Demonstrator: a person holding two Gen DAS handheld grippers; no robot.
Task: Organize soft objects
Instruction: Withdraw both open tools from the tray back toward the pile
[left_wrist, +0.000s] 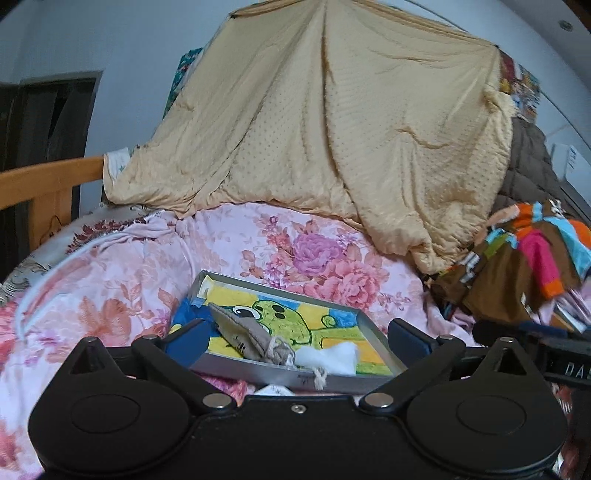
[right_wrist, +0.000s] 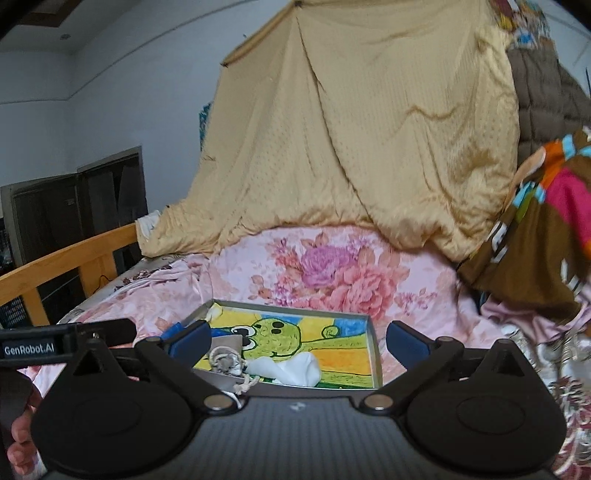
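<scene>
Two soft pieces lie in the cartoon-frog tray on the floral bed.

Both the left gripper (left_wrist: 297, 338) and right gripper (right_wrist: 299, 341) gape wide, empty. In the tray (left_wrist: 369, 325), a grey drawstring pouch (left_wrist: 247, 336) slants toward its near rim, beside white cloth (left_wrist: 332, 356). Only the right view shows a hand (right_wrist: 20, 439); beyond hangs a tan quilt (left_wrist: 332, 129).

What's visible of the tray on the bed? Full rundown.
The tray is shallow, rectangular and grey-rimmed, metal by the look. Its floor carries a bright cartoon: a green frog-like figure on yellow and blue. It sits slightly tilted on the pink floral quilt. Inside lie a grey drawstring pouch and a white soft item; the pouch's cord hangs over the near rim. Neither tool touches it.
</scene>
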